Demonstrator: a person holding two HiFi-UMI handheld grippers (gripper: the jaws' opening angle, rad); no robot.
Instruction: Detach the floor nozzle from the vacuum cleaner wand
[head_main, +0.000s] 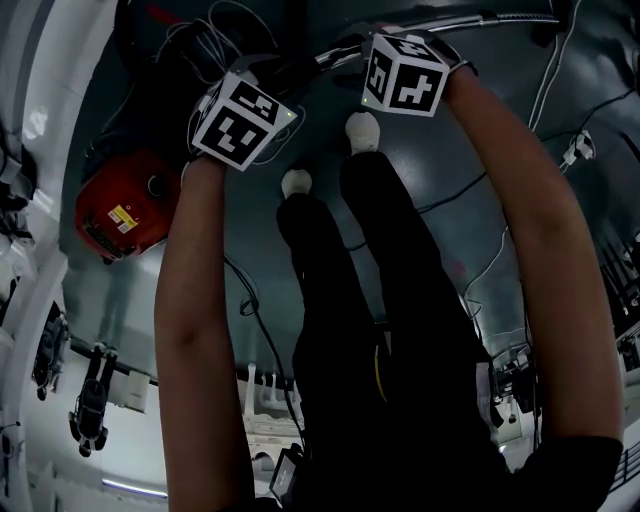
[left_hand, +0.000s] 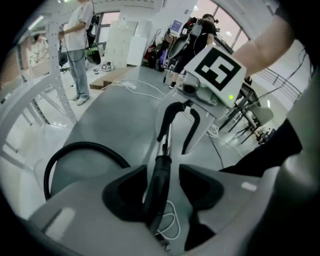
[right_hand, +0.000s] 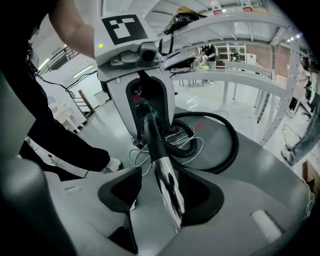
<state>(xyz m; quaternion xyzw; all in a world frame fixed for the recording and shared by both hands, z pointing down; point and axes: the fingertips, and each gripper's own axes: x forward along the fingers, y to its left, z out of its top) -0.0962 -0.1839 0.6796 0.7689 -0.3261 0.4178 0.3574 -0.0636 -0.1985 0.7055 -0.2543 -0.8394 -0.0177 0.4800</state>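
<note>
In the left gripper view, my left gripper (left_hand: 162, 192) is open. The black upper section of the wand (left_hand: 157, 185) runs between its dark pads, close against the left pad with a gap on the right, and is not clamped. Further along the wand my right gripper (left_hand: 173, 142) straddles it, marker cube (left_hand: 220, 70) on top. A black hose (left_hand: 75, 150) arcs over the grey floor (left_hand: 115, 115) to the left, and a white cable (left_hand: 172, 225) lies loose under the wand.

In the right gripper view, my right gripper's pads also stand apart. The chrome part of the wand (right_hand: 167, 187) slants between them, nearer the right pad. It joins the black section, which rises into my left gripper straight ahead. The hose loops on the floor behind.

In the head view, both grippers point steeply down beyond my white shoes (head_main: 362, 130). They sit side by side, well apart from the red vacuum cleaner (head_main: 125, 210) on the floor to the left. The cubes hide the wand here.
</note>
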